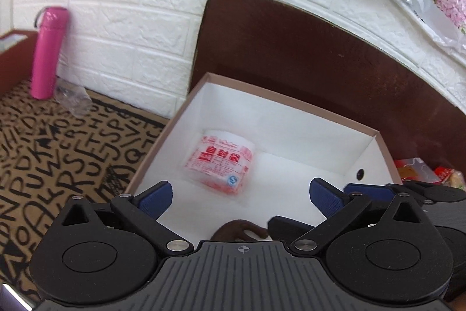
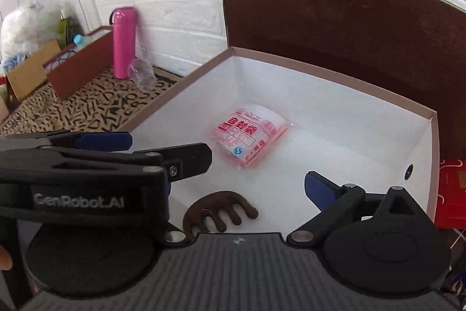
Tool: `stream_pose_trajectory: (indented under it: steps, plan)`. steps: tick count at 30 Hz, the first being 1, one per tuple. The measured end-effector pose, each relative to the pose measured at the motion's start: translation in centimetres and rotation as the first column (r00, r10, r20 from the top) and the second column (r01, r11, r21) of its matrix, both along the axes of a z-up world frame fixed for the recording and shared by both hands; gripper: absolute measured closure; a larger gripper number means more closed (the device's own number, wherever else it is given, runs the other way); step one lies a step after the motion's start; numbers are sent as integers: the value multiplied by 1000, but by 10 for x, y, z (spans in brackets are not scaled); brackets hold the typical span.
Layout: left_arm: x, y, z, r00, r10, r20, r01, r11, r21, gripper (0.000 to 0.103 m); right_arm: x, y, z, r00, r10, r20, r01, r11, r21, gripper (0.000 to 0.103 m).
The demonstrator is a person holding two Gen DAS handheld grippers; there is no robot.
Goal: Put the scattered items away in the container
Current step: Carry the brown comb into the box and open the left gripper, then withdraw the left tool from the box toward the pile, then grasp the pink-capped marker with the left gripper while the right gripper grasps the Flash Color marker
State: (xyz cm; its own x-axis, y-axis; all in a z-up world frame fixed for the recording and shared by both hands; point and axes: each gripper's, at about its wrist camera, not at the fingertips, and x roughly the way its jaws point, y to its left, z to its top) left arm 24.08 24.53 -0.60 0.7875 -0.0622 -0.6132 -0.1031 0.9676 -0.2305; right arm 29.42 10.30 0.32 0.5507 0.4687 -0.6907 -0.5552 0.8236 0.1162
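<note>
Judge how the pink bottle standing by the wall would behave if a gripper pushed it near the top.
The pink bottle is tall, narrow and upright, so a high push would probably tip it. Its round body suggests it would then roll on the patterned mat. Its smooth, hard-looking surface may slip between fingers; its weight cannot be judged.

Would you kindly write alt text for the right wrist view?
An open white box holds a red-printed packet and a brown comb. The open right gripper hovers over it, with the left gripper alongside; a pink bottle stands behind.
</note>
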Motion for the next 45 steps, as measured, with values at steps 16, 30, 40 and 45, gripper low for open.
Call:
stream_pose_trajectory:
  steps: [16, 30, 40, 45]
  plan:
    - [-84, -76, 32, 991, -34, 128, 19, 994, 111, 0, -83, -65, 25, 992, 6, 125, -8, 1000, 13, 4]
    - [-179, -202, -28, 950, -275, 146, 269, 961, 60, 0, -223, -188, -24, 933, -193, 304, 193, 981, 30, 3]
    - [-179, -254, -114, 915, -396, -76, 400, 915, 49, 1, -265, -286, -105, 854, -502, 135, 503, 864, 27, 3]
    - [-160, -260, -107, 919, -390, -54, 393, 916, 83, 3, -249, -321, -100, 750, -633, 193, 647, 763, -13, 5]
